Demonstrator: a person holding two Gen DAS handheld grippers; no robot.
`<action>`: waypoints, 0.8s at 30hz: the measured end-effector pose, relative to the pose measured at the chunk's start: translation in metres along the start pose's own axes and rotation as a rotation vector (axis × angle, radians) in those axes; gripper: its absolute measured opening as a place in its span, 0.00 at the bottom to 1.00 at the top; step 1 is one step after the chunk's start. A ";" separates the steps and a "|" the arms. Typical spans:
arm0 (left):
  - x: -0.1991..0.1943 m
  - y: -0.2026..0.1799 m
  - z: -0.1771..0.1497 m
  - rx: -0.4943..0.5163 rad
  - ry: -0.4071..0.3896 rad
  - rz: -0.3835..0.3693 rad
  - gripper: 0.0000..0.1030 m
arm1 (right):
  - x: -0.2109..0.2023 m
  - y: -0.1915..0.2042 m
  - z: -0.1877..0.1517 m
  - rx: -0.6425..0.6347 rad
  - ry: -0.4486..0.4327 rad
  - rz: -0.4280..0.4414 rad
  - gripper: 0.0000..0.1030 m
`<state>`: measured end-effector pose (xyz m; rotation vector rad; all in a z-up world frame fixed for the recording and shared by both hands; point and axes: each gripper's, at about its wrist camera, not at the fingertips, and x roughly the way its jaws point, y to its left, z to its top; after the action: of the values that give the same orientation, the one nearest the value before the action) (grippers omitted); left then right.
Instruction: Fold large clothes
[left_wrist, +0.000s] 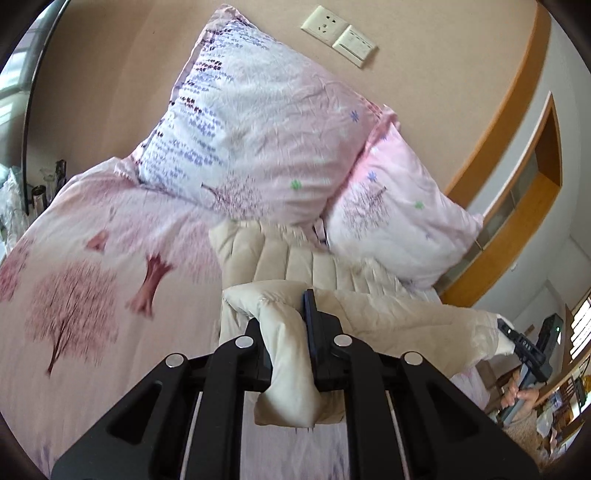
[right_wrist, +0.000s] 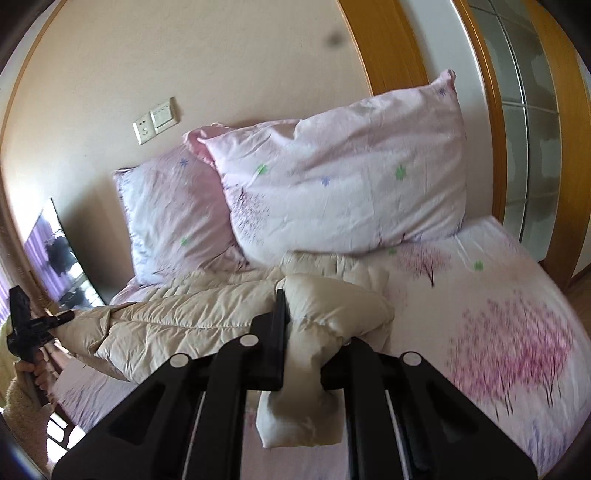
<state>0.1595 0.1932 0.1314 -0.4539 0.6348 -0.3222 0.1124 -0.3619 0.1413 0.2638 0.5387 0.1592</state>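
A cream quilted puffer jacket (left_wrist: 384, 314) lies on a pink bed, its far part against the pillows. My left gripper (left_wrist: 286, 332) is shut on a thick fold of one end of the jacket and holds it above the sheet. My right gripper (right_wrist: 314, 332) is shut on a fold of the other end of the jacket (right_wrist: 192, 317), also lifted. The jacket hangs stretched between the two grippers. The right gripper shows at the right edge of the left wrist view (left_wrist: 524, 347). The left gripper shows at the left edge of the right wrist view (right_wrist: 37, 325).
Two pink patterned pillows (left_wrist: 258, 122) (right_wrist: 343, 177) lean on the wall at the head of the bed. The pink tree-print sheet (left_wrist: 92, 277) (right_wrist: 498, 332) covers the bed. A wall socket and switch (left_wrist: 338, 35) are above. A wooden frame with glass panes (right_wrist: 517, 110) stands at the right.
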 end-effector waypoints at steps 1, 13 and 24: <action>0.006 0.001 0.006 -0.004 -0.002 -0.001 0.10 | 0.010 0.000 0.006 -0.003 -0.004 -0.012 0.10; 0.107 0.025 0.059 -0.117 0.037 0.001 0.10 | 0.125 -0.028 0.035 0.128 0.089 -0.069 0.10; 0.165 0.064 0.057 -0.310 0.102 -0.051 0.11 | 0.216 -0.089 0.025 0.497 0.274 0.009 0.17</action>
<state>0.3309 0.1961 0.0587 -0.7554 0.7777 -0.2977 0.3159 -0.4047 0.0319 0.7349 0.8474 0.0672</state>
